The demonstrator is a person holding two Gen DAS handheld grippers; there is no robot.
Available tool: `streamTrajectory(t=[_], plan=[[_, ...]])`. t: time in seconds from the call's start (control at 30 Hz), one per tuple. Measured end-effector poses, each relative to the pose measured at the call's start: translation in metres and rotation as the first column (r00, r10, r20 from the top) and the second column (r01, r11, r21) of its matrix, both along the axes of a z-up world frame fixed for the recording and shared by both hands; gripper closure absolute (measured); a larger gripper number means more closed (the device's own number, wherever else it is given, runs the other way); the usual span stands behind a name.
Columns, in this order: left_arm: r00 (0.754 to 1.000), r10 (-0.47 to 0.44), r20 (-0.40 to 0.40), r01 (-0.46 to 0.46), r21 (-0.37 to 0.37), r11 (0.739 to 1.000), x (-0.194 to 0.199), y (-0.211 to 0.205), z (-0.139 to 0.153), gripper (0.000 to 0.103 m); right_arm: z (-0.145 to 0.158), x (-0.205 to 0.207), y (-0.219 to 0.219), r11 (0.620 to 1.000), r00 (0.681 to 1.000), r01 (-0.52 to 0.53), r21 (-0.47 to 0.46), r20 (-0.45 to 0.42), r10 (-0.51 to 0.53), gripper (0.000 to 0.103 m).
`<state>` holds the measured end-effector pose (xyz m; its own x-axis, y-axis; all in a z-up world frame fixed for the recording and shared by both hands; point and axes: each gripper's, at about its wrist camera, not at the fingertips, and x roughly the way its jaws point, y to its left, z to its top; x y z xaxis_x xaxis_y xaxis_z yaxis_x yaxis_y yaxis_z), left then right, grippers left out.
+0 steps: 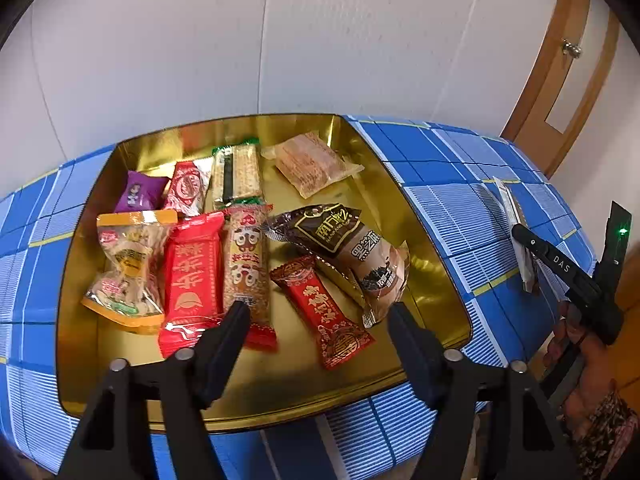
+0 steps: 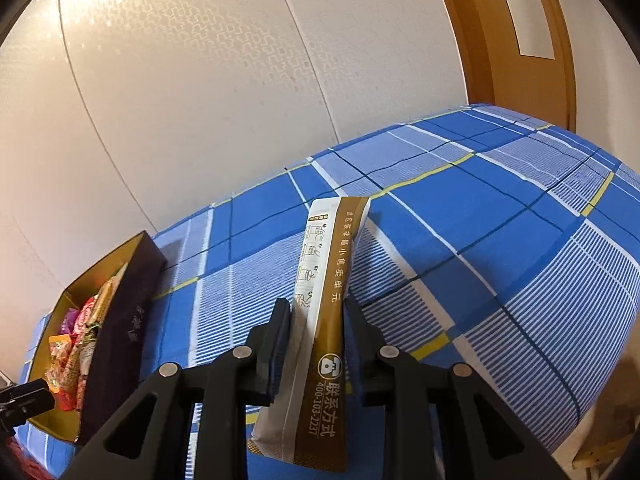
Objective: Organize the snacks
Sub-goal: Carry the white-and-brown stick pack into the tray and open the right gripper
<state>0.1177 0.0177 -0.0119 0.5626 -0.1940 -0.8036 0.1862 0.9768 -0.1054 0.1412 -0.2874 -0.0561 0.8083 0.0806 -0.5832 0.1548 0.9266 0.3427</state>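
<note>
Gold-lined, the open box (image 1: 436,240) lies right under the left gripper (image 1: 318,316), whose jaws stand wide and empty above the snacks: a red packet (image 1: 192,280) and a sesame bar (image 1: 248,264) just ahead of its left finger, a small red packet (image 1: 324,312) between the fingers, a dark sesame packet (image 1: 344,248) ahead of its right finger. From the right wrist, the right gripper (image 2: 318,312) is clamped narrow on a brown-and-white stick sachet (image 2: 320,320) pointing forward over the blue checked cloth (image 2: 500,220), with the box far off to its left.
</note>
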Motion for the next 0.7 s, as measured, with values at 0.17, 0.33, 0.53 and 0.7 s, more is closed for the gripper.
streamTrajectory(t=[0.17,0.33,0.53,0.7], plan=[[1.0,0.007,0.007,-0.007,-0.013,1.0,-0.002,0.01,0.004,0.026,0.005,-0.006,0.013,0.999,0.999,-0.038,-0.012,0.028,0.038,0.077],[1.0,0.025,0.016,-0.024,-0.032,0.999,-0.007,0.023,0.009,0.026,0.014,-0.016,0.03,0.995,0.992,-0.094,-0.025,0.081,0.096,0.077],[0.999,0.042,0.023,-0.041,-0.062,0.997,-0.015,0.044,0.017,0.022,0.034,-0.028,0.054,0.975,0.964,-0.211,-0.064,0.154,0.218,0.077],[0.997,0.067,0.031,-0.064,-0.066,0.996,-0.018,0.065,0.027,0.022,0.057,-0.026,0.09,0.914,0.899,-0.395,-0.09,0.166,0.404,0.077]])
